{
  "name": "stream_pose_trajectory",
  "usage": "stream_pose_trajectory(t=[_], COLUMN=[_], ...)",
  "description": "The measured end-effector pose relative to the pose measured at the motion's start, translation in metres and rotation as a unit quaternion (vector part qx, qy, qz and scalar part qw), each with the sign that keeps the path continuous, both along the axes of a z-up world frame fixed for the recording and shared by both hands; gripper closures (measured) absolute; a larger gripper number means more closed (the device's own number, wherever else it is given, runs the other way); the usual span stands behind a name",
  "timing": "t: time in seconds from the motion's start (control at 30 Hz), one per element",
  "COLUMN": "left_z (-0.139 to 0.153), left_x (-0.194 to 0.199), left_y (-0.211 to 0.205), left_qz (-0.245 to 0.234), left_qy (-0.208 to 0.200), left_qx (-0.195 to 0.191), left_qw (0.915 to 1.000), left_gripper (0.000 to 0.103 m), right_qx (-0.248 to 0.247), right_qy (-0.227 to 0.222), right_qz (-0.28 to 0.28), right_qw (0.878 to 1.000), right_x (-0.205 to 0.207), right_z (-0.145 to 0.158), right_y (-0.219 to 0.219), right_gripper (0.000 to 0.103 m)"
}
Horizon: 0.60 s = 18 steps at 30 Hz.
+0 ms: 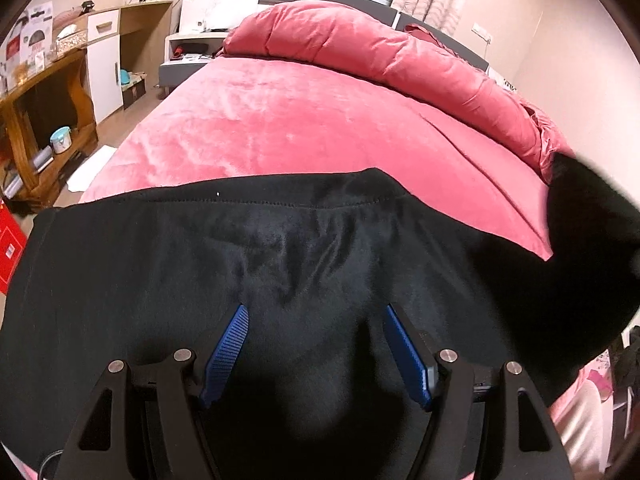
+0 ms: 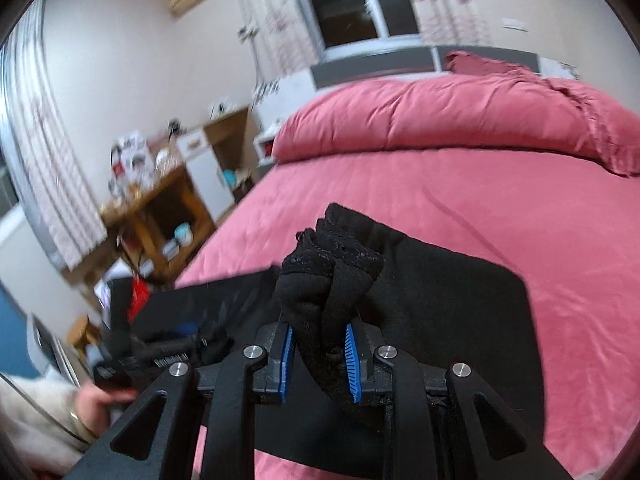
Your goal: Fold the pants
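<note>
Black pants (image 1: 280,264) lie across the near edge of a bed with a pink cover (image 1: 288,120). My left gripper (image 1: 316,312) is open just above the flat black cloth, its blue pads (image 1: 228,352) apart and nothing between them. My right gripper (image 2: 320,328) is shut on a bunched-up end of the pants (image 2: 332,272), lifted above the flat part of the pants (image 2: 452,300). That lifted cloth shows as a dark blur at the right of the left wrist view (image 1: 588,256). The left gripper also shows in the right wrist view (image 2: 160,356), held by a hand.
A rolled pink duvet (image 1: 400,56) lies across the head of the bed. Wooden shelves and a desk (image 1: 52,112) with small items stand on the left beside the bed. A window with curtains (image 2: 352,4) is behind the headboard.
</note>
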State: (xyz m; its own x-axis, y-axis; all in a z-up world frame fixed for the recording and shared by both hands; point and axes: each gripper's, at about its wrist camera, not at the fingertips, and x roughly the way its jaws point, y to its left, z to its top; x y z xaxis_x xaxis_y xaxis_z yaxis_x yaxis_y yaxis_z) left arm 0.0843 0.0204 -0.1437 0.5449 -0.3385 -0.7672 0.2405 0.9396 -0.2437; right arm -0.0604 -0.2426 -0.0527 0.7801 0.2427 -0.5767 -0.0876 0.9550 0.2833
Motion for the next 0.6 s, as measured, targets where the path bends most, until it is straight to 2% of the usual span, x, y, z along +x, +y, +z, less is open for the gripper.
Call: stream_pose_trajectory(t=[0.3, 0.33, 0.4, 0.43, 0.47, 0.53, 0.6], left_z=[0.004, 0.004, 0.004, 0.004, 0.005, 0.006, 0.008], left_x=[-0.008, -0.008, -0.007, -0.007, -0.006, -0.005, -0.003], left_y=[-0.006, -0.006, -0.006, -0.007, -0.008, -0.011, -0.016], left_qz=[-0.013, -0.013, -0.011, -0.013, -0.015, -0.024, -0.033], left_qy=[0.006, 0.008, 0.013, 0.017, 0.019, 0.027, 0.038], left_qx=[-0.010, -0.012, -0.020, -0.025, -0.029, -0.045, -0.063], left_qw=[0.9998, 0.9998, 0.9996, 0.9995, 0.9993, 0.9983, 0.9967], left_gripper=[0.032, 0.032, 0.032, 0.032, 0.032, 0.032, 0.032], right_qx=[-0.045, -0.054, -0.067, -0.061, -0.043, -0.039, -0.014], right_qy=[0.077, 0.086, 0.114, 0.132, 0.150, 0.148, 0.122], right_qz=[0.057, 0.063, 0.078, 0.089, 0.103, 0.109, 0.118], right_qw=[0.994, 0.993, 0.988, 0.985, 0.982, 0.982, 0.985], right_x=[0.026, 0.028, 0.030, 0.032, 0.033, 0.030, 0.024], right_z=[-0.066, -0.073, -0.089, -0.096, -0.104, -0.104, -0.092], right_y=[0.049, 0.053, 0.060, 0.062, 0.064, 0.064, 0.056], right_gripper=[0.077, 0.075, 0.063, 0.049, 0.044, 0.044, 0.044])
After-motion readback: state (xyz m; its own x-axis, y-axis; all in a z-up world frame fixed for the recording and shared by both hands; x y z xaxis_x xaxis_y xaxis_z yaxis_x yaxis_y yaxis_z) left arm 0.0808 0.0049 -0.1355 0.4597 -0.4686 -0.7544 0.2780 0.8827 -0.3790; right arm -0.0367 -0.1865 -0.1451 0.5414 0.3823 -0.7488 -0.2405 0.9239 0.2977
